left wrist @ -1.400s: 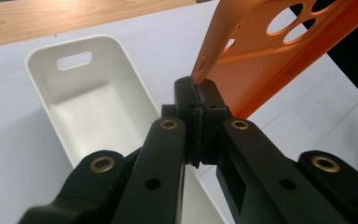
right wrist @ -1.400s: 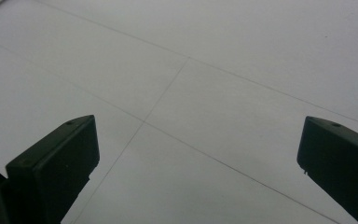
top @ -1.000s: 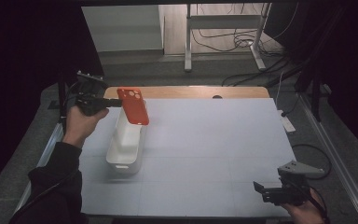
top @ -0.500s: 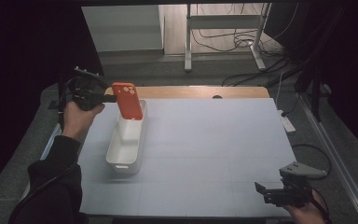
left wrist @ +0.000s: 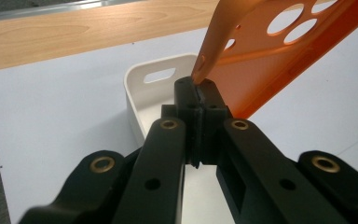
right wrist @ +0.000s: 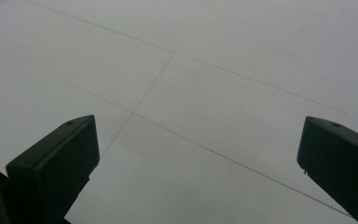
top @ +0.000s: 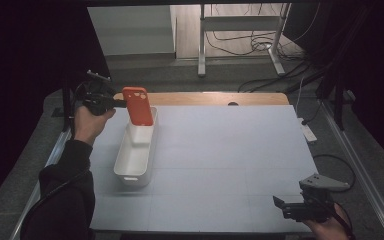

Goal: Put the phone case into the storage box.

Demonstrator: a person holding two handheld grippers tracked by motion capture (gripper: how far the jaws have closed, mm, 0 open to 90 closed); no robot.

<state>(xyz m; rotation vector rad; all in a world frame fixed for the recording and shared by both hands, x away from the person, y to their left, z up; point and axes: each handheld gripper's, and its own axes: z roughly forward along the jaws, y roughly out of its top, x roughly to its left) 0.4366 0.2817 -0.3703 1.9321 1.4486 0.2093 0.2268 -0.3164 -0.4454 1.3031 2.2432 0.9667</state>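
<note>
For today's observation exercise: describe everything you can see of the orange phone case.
The orange phone case looks like thin, matte plastic with round camera cut-outs near its top corner. It stands nearly upright, slightly tilted, above the far end of the white bin. The left tool is shut on one side edge. Whether its lower end touches the bin is unclear.

One orange phone case (top: 138,105), one white bin (top: 135,156) (oblong), two tongs.

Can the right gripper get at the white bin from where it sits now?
Probably yes. The right gripper is open over bare mat, with nothing between it and the white bin. The left gripper holds the orange phone case above the bin's far end.
</note>
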